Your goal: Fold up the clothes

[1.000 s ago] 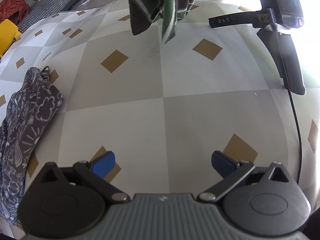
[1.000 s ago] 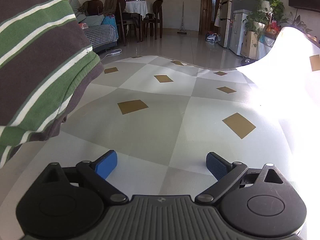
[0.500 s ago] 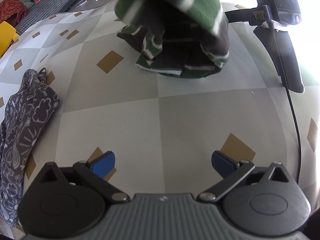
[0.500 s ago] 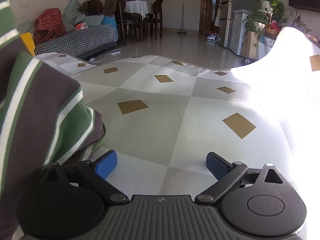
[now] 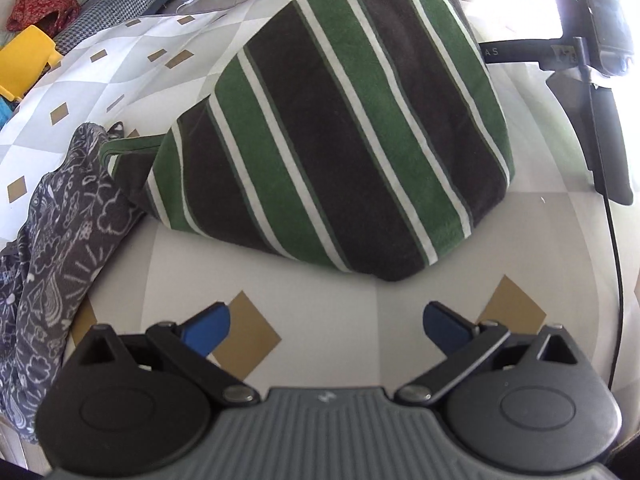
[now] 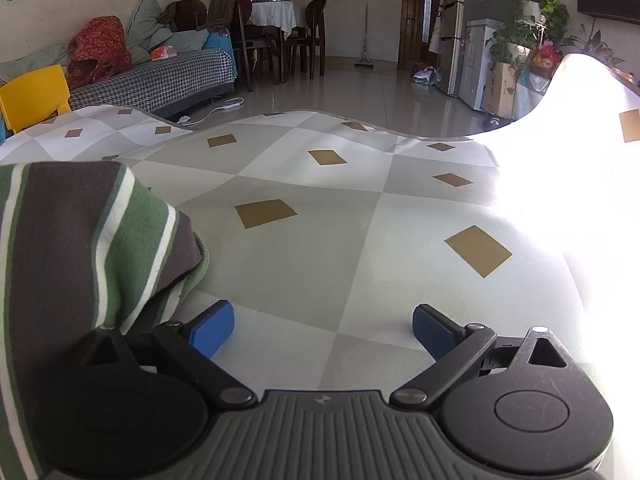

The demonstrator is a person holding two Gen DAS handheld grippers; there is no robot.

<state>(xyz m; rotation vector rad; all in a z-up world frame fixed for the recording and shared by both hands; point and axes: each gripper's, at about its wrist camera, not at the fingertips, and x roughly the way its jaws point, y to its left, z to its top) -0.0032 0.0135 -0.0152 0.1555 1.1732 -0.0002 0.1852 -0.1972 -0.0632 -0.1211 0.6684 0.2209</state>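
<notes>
Shirt [image 5: 340,120] (striped) lies heaped, perhaps folded; both grippers gape.

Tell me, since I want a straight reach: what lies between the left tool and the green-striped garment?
Only bare checked tablecloth, seen in the left wrist view; the left tool is open just short of the green-and-grey striped garment.

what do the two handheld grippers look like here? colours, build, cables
Both match: the left gripper and the right gripper have blue pads on black linkage arms with silver pivot pins, two round black housings, and a ribbed grey centre plate bearing a small logo. In the left wrist view, the right unit's black handle shows "AS" lettering, a green LED and a thin black cable. No hands or sleeves visible.
</notes>
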